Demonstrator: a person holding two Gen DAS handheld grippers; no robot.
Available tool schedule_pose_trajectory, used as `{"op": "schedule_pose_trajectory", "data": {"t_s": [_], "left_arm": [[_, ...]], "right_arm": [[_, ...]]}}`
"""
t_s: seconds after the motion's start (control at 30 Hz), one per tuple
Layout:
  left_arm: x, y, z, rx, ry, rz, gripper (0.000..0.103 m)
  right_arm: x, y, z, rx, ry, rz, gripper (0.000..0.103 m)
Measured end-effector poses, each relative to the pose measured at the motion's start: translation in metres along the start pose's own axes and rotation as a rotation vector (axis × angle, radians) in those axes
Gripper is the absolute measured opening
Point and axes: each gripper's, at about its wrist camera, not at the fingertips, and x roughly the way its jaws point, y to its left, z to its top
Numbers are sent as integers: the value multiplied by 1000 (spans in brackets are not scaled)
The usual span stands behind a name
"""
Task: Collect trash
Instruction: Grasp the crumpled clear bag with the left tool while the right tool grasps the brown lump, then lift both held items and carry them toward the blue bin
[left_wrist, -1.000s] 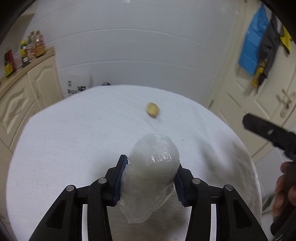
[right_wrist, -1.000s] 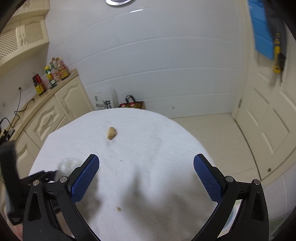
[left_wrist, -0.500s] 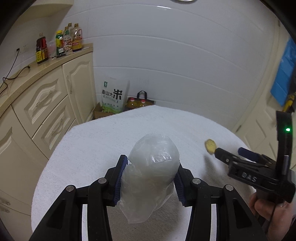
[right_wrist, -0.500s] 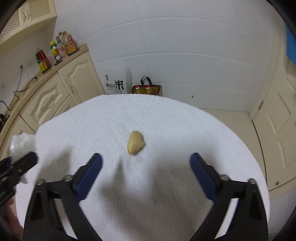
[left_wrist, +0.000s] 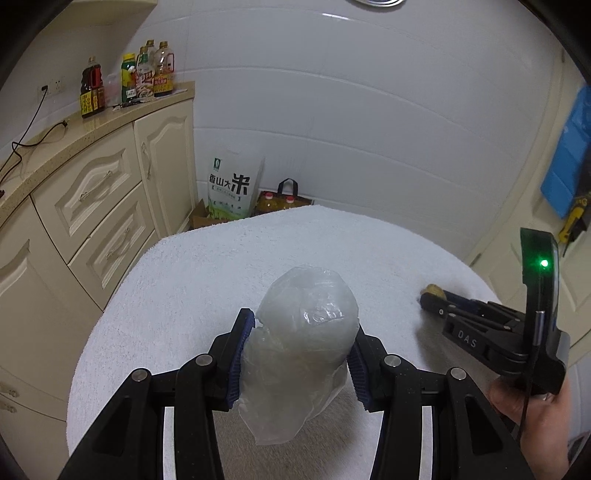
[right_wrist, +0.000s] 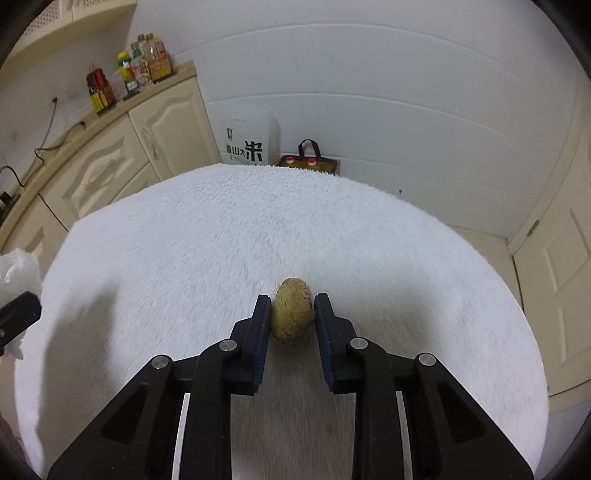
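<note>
My left gripper (left_wrist: 301, 349) is shut on a clear, crumpled plastic bag (left_wrist: 304, 339) and holds it above the white towel-covered round table (left_wrist: 207, 280). In the right wrist view my right gripper (right_wrist: 291, 314) has closed around a small yellow-brown lump of trash (right_wrist: 291, 315) that lies on the table (right_wrist: 221, 240); both pads touch its sides. The lump (left_wrist: 434, 291) and the right gripper's tips also show at the right of the left wrist view. The bag (right_wrist: 18, 269) shows at the left edge of the right wrist view.
Cream cabinets (left_wrist: 96, 192) with bottles (left_wrist: 147, 74) on the counter stand to the left. A rice bag (left_wrist: 231, 188) and a tote bag (left_wrist: 282, 199) sit on the floor behind the table. A door (right_wrist: 554, 266) is on the right.
My right gripper moved forward to the lump and its jaws closed from wide open onto it. My left gripper kept its hold on the bag and swung left.
</note>
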Motion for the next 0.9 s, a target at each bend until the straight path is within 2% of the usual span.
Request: {"op": "schedule_pose_trajectory", "data": {"t_s": [0.27,0.47,0.73,0.9], "left_arm": [[-46,-30,-21,38,-56,-23,44],[-86,-59,-40,84,-106,-56,44],[-136,-105,-68,165,-157,-143,44],[-154,-142,-84,231,-165,-218,44]], "right_arm": [[-69,6,-33,32,-65,51,24],[-142,2,-55,72,-164,102,24],[-232,-32,-94,140,-290,100,24],[-279,-65,-118,194,-362,48,24]]}}
